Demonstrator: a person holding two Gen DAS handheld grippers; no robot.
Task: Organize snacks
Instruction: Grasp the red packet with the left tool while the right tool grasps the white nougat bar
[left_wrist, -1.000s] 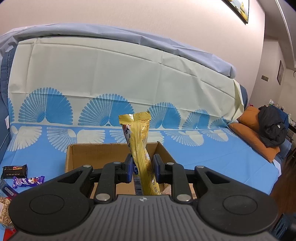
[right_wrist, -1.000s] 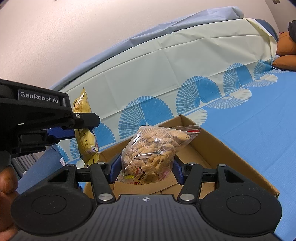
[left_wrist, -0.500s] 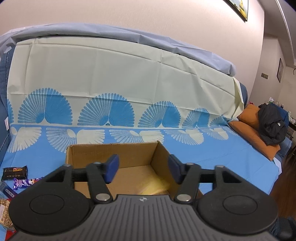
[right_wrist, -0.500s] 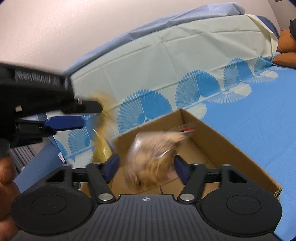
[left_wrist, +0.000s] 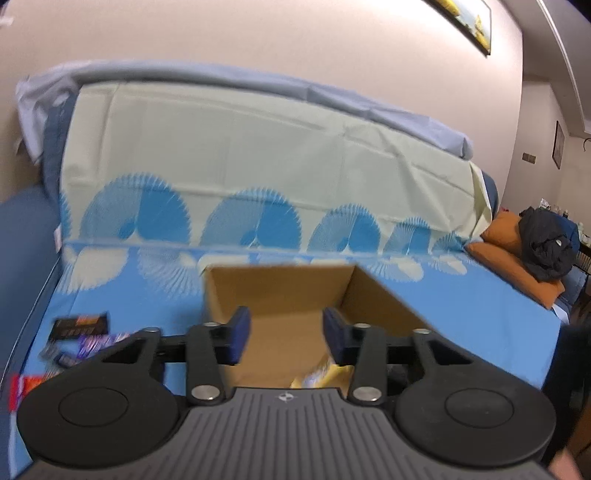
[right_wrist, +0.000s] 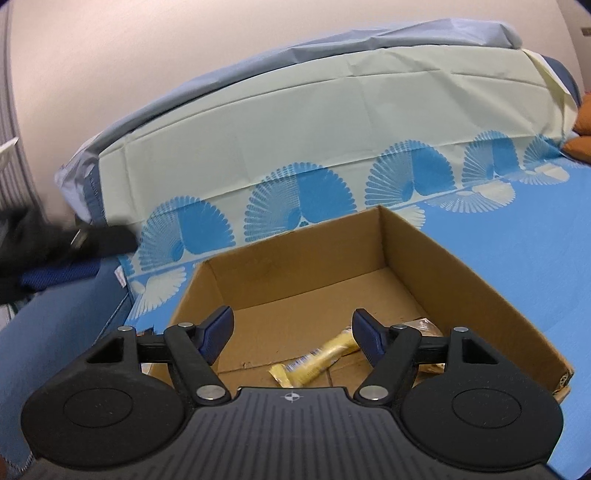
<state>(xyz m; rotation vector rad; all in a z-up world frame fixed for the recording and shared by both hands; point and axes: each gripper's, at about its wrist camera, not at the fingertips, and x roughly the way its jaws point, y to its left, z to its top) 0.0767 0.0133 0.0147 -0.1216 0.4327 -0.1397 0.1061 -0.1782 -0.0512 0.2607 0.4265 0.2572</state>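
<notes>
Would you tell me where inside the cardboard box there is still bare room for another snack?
The cardboard box floor is bare along its far wall and far right corner. The near end is crowded: the yellow snack packet lies there, with another wrapper beside it.

1. I see a plain brown cardboard box (right_wrist: 461, 280), open-topped, on a bright blue sheet (right_wrist: 517, 240).
2. Behind the box, the sheet turns cream (right_wrist: 332, 110) with blue fan-shaped prints (right_wrist: 299, 199).
3. Inside the box lies a long yellow foil snack packet (right_wrist: 317, 360).
4. My gripper fingers carry dark blue pads (right_wrist: 218, 332) on black arms.
5. Right of the box: orange cushions (left_wrist: 517, 258).
</notes>
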